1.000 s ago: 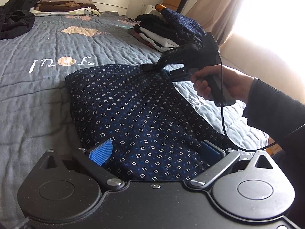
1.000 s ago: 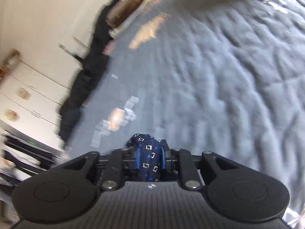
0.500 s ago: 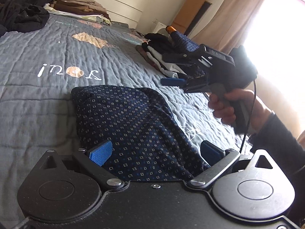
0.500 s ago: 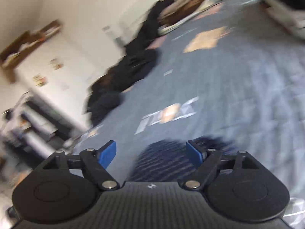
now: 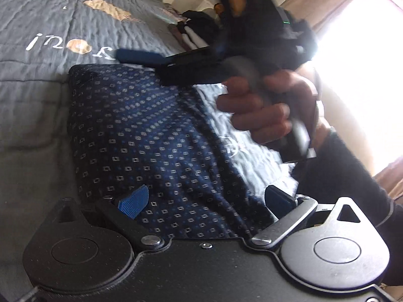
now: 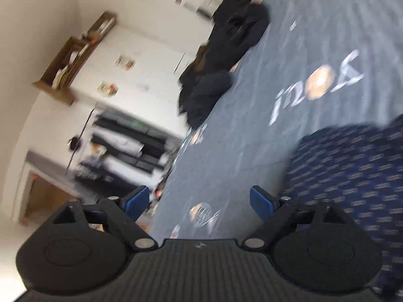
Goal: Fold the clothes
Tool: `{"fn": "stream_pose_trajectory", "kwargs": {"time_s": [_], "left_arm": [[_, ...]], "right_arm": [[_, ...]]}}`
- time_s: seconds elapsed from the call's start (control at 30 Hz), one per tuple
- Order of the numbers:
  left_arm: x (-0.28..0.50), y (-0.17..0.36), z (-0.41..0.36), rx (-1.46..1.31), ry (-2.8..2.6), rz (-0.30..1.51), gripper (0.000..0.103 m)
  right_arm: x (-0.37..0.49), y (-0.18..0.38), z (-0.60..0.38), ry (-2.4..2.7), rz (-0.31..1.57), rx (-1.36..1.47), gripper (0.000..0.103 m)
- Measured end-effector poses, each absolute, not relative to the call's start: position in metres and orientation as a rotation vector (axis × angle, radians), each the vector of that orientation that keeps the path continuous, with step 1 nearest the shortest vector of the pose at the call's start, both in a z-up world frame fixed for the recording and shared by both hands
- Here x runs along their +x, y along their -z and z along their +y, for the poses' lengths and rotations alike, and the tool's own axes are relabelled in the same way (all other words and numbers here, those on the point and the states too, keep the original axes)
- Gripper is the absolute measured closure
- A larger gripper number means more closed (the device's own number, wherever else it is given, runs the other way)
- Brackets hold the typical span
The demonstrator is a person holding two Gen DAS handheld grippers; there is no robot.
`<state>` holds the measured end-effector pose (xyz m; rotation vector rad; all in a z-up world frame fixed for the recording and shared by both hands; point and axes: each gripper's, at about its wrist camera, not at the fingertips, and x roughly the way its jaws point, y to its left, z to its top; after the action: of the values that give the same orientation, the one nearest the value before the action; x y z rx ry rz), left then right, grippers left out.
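Observation:
A navy garment with small square dots lies folded on the grey bed cover. My left gripper rests low over its near edge, open, with the cloth lying between the spread blue pads and neither pad pressing on it. A hand holds my right gripper above the garment's far right side, and one of its blue fingers points left. In the right wrist view my right gripper has its jaws opening with nothing between them. The garment lies to its right.
A pile of dark clothes sits at the far side of the bed, near a white wardrobe. Folded clothes are stacked at the bed's right edge. A bright window and curtain are on the right.
My right gripper let go of the garment, opened, and rose, swinging towards the left. The garment's corner now lies flat. My left gripper stayed in place and rolled a little.

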<state>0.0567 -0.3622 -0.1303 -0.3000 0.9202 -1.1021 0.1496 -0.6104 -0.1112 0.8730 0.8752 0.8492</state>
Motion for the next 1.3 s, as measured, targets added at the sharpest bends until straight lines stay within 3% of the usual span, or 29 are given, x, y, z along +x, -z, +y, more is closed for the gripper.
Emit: {"fn": "stream_pose_trajectory", "kwargs": {"time_s": [0.3, 0.63, 0.83, 1.13, 1.3], "left_arm": [[0.095, 0.149, -0.345, -0.540, 1.112, 0.982, 0.004], [0.081, 0.182, -0.360, -0.461, 1.178, 1.158, 0.004], [0.067, 0.185, -0.354, -0.460, 1.192, 1.175, 0.004], [0.081, 0.152, -0.336, -0.622, 1.278, 1.036, 0.004], [0.096, 0.164, -0.330, -0.677, 1.173, 1.036, 0.004]], "right_arm": [[0.174, 0.149, -0.576, -0.851, 1.060, 0.823, 0.016], [0.193, 0.173, -0.595, -0.758, 1.020, 0.868, 0.018], [0.214, 0.182, -0.603, -0.663, 0.975, 0.890, 0.020], [0.203, 0.137, -0.598, -0.779, 0.970, 0.858, 0.018], [0.178, 0.111, -0.572, -0.959, 1.008, 0.809, 0.017]]}}
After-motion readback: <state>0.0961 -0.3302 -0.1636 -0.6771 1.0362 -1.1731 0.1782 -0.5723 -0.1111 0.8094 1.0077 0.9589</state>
